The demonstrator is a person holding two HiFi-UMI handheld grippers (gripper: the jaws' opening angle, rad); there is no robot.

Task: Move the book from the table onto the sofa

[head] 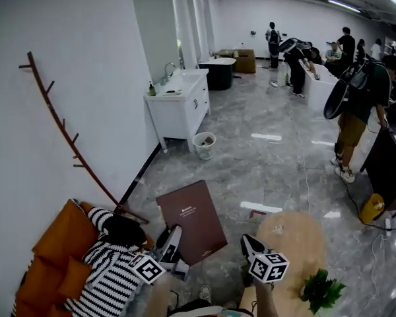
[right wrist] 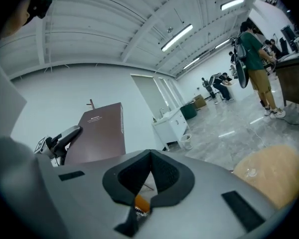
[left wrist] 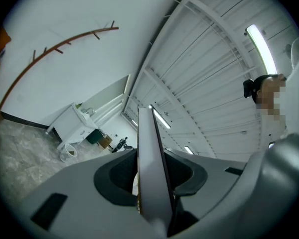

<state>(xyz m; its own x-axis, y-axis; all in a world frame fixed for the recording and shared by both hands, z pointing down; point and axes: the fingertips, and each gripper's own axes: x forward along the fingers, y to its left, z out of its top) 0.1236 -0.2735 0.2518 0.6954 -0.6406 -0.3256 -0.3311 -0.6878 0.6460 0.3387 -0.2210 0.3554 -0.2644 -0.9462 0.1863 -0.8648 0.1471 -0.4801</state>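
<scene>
A maroon book (head: 190, 222) hangs in the air over the grey floor, tilted, with my left gripper (head: 169, 244) shut on its lower left edge. In the left gripper view the book (left wrist: 152, 153) stands edge-on between the jaws, which press on both its faces. My right gripper (head: 251, 246) is to the book's right, by the round wooden table (head: 294, 240), and holds nothing. Its jaws meet at the tips (right wrist: 151, 152). The right gripper view shows the book (right wrist: 100, 132) and the left gripper (right wrist: 60, 141) at its left. The orange sofa (head: 58, 243) with a striped cushion (head: 104, 273) lies at lower left.
A potted plant (head: 322, 289) stands on the table's near edge. A curved brown coat rack (head: 65, 132) leans on the left wall. Further back are a white sink cabinet (head: 179, 104) and a waste bin (head: 204, 144). Several people (head: 356, 104) stand at the right and back.
</scene>
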